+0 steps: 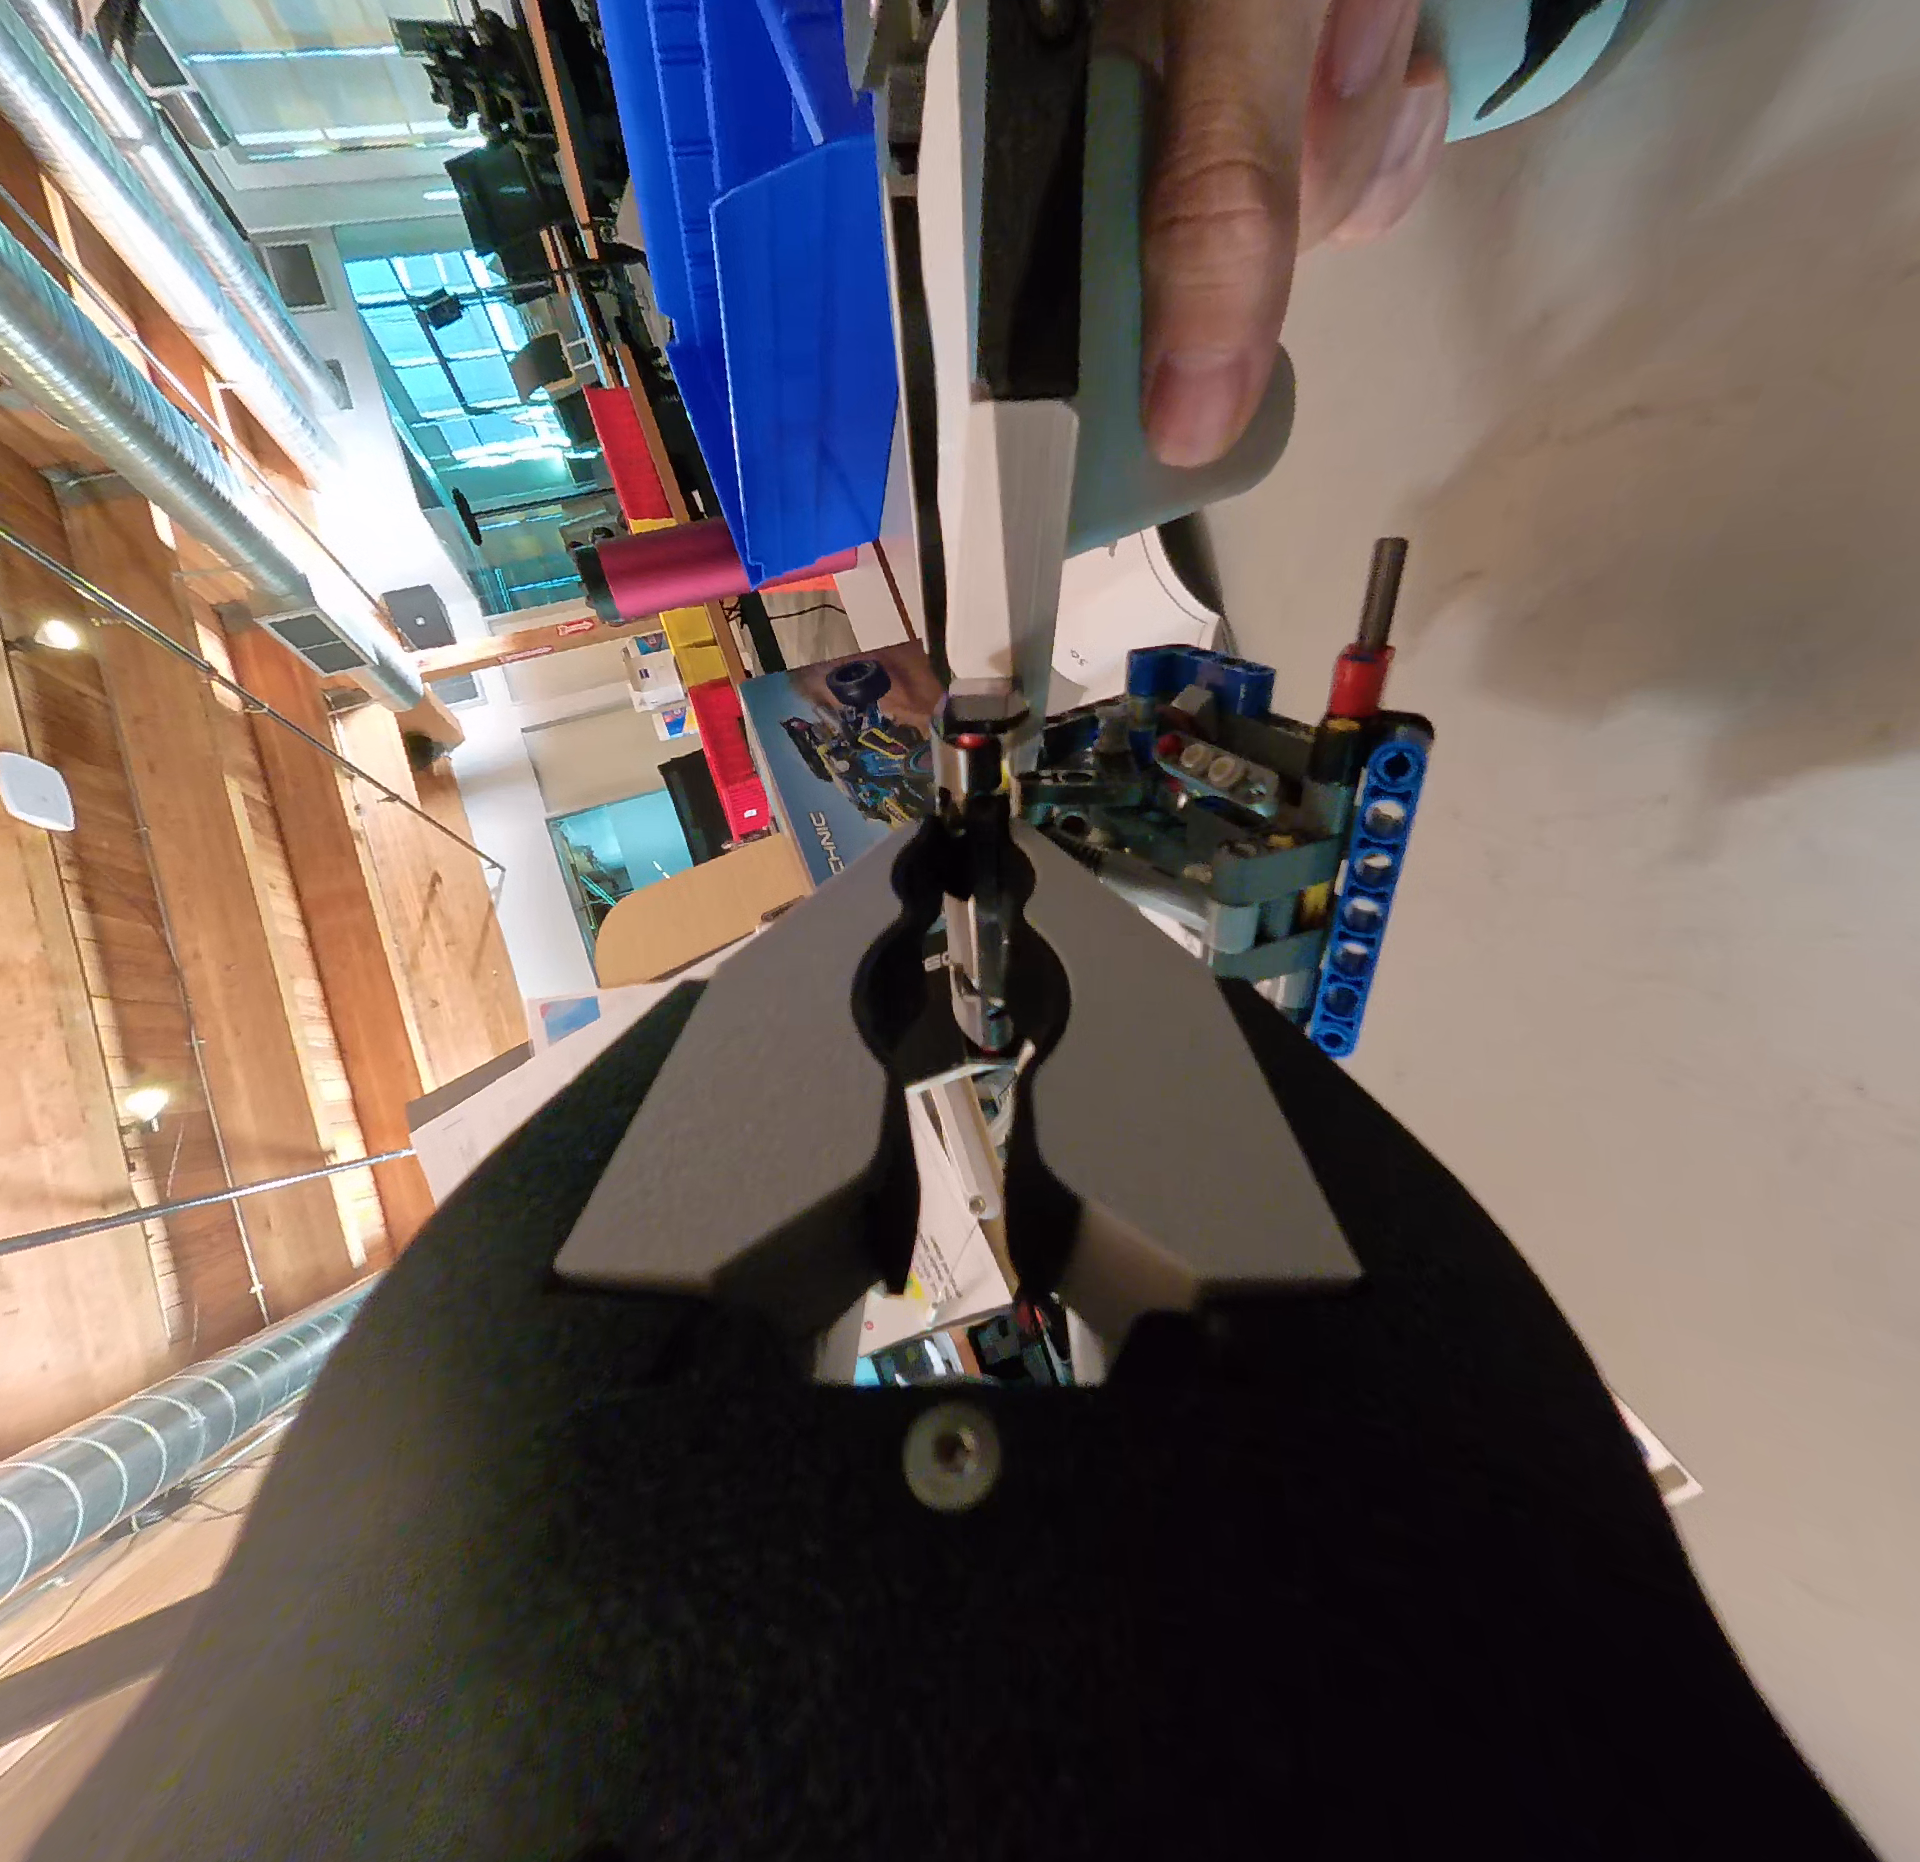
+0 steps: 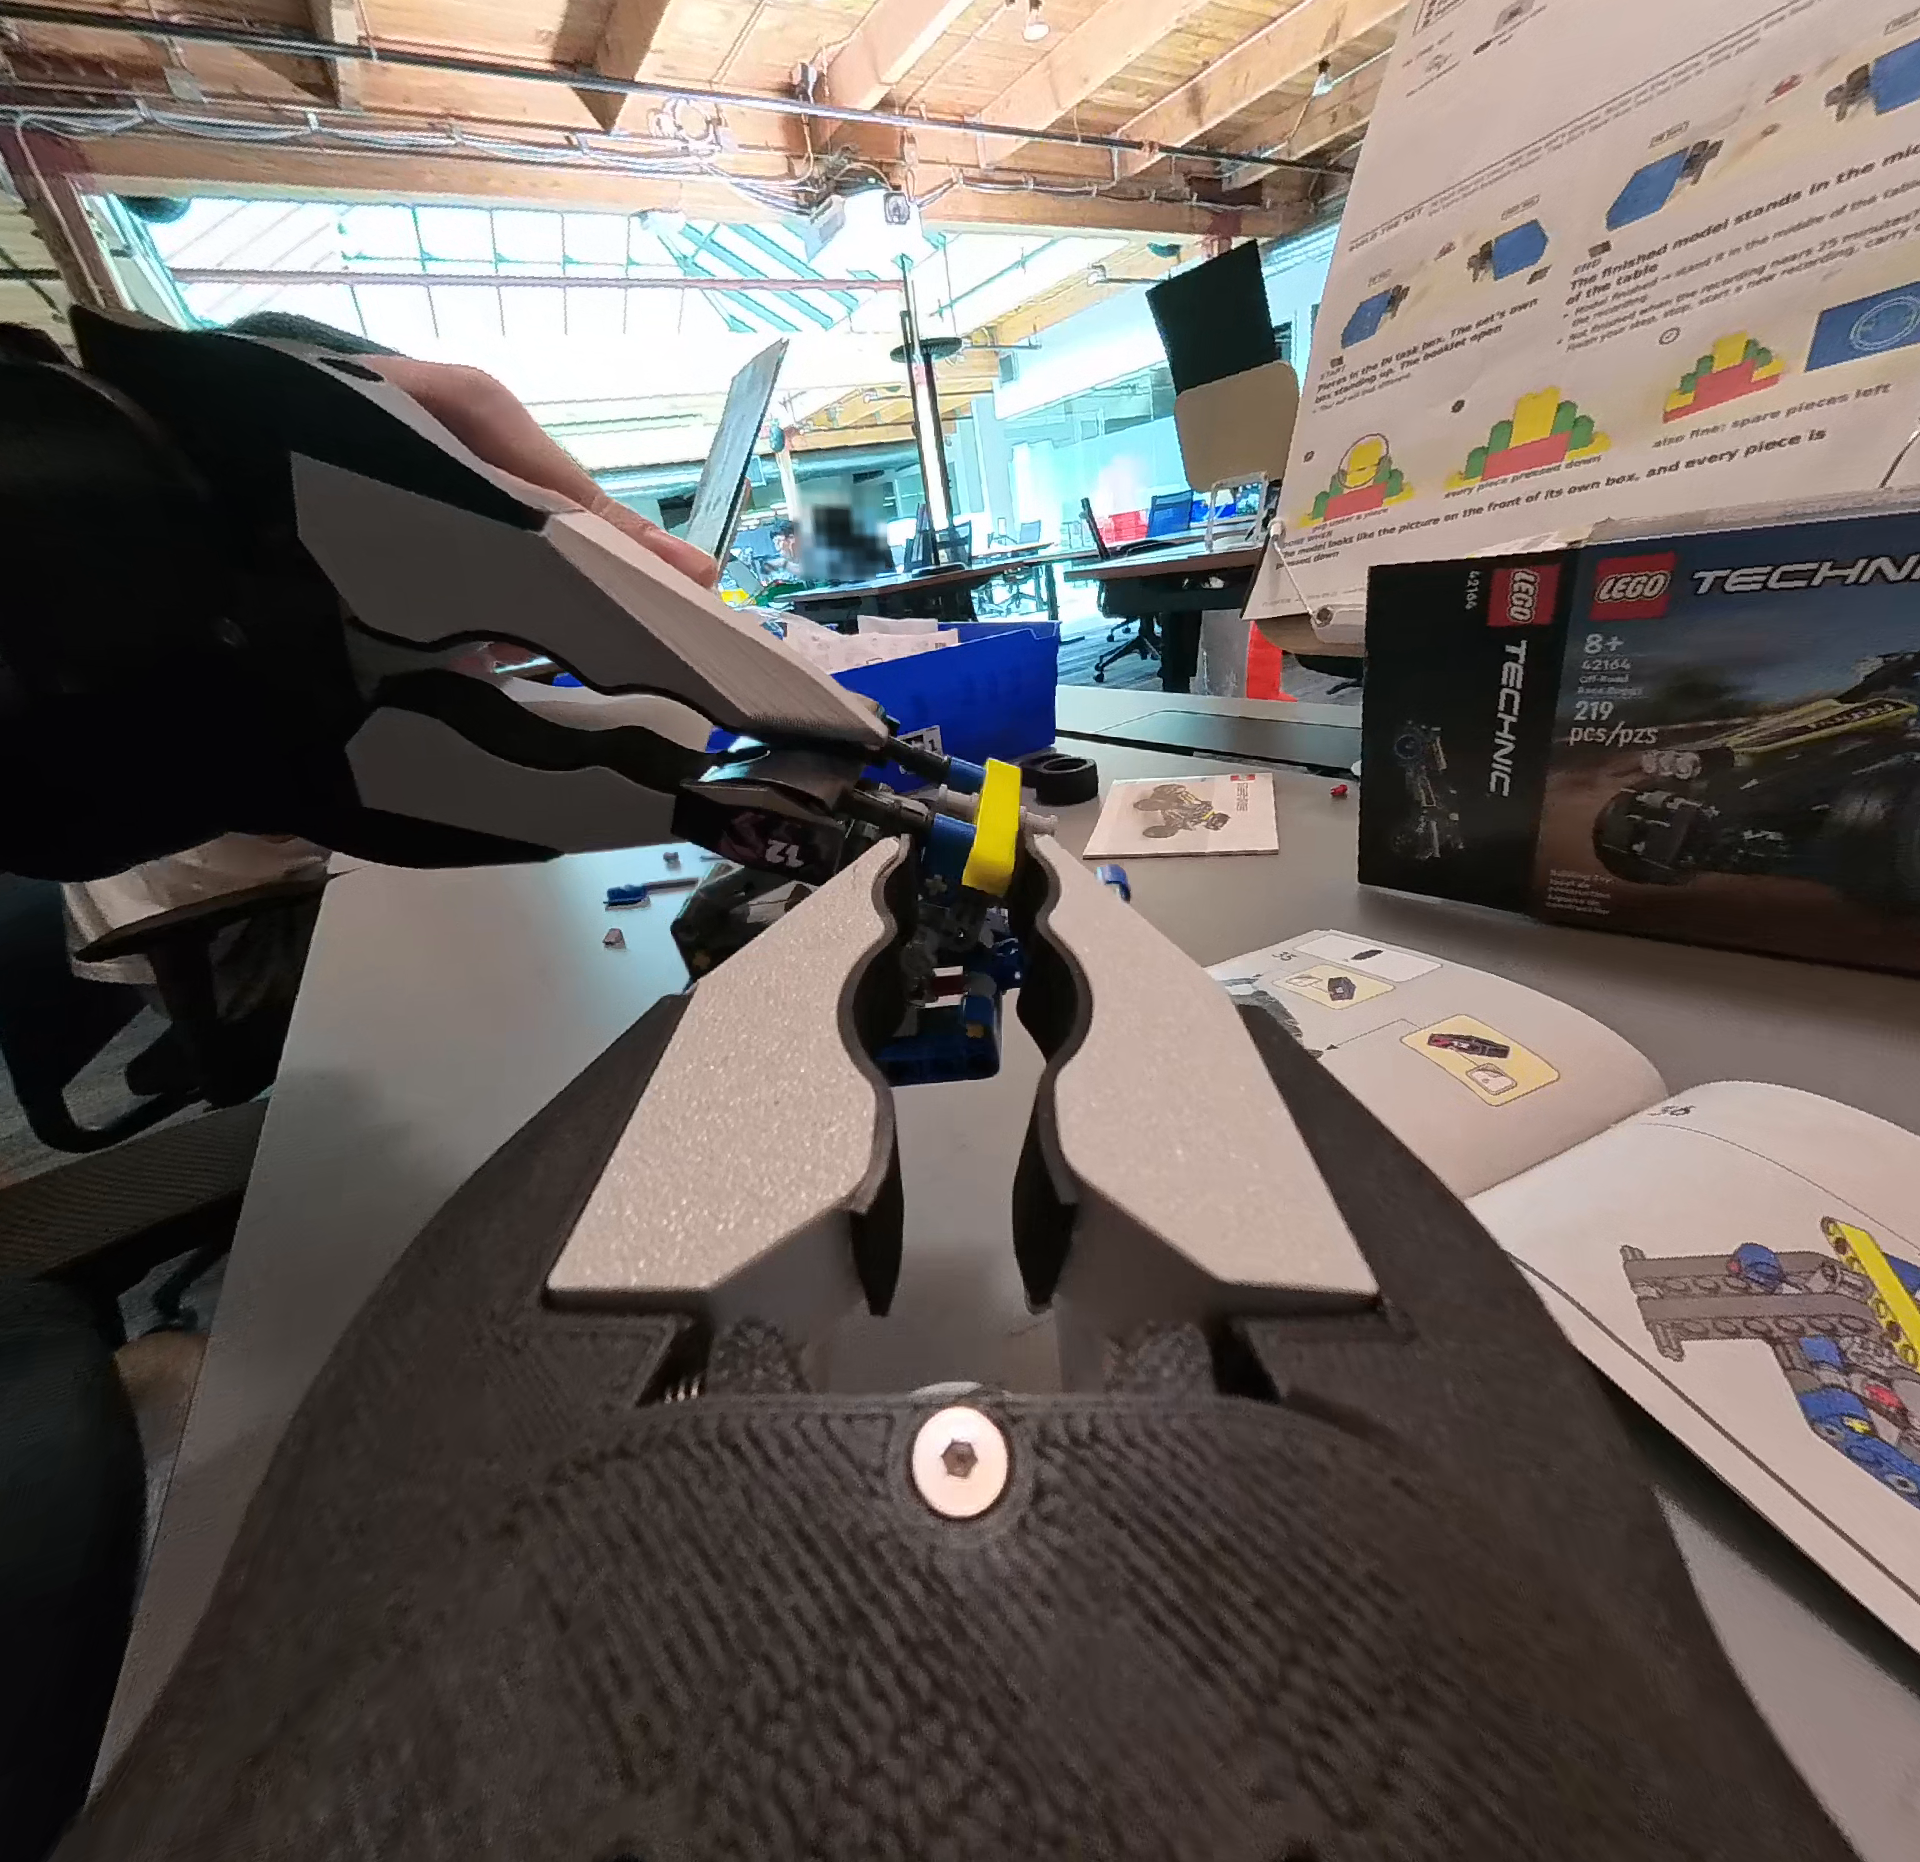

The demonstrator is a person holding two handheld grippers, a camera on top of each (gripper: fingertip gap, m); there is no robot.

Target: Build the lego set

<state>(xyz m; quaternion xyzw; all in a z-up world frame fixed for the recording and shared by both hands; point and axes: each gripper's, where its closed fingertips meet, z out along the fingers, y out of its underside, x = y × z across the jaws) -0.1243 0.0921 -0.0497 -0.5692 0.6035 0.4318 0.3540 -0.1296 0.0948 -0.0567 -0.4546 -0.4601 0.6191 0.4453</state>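
While the left gripper (image 2: 883,737) pinches a black panel piece (image 2: 758,825), the right gripper (image 2: 966,856) clamps the blue-and-grey brick model (image 2: 940,981) above the grey table (image 2: 416,1033).

The left gripper (image 1: 971,856) is turned on its side, so one gray finger (image 2: 665,617) lies above the other. Its jaws are nearly shut and pinch a thin dark pin (image 2: 920,754). A hand (image 2: 520,451) shows behind it, wrapped around its black body. The right gripper (image 2: 961,856) points forward, flat and level, with its two gray fingers (image 2: 790,991) side by side. Its jaws are close together, with a small yellow piece (image 2: 995,825) between the tips. In the left wrist view the right gripper comes in from above, with fingers of a hand (image 1: 1226,202) curled around its handle.
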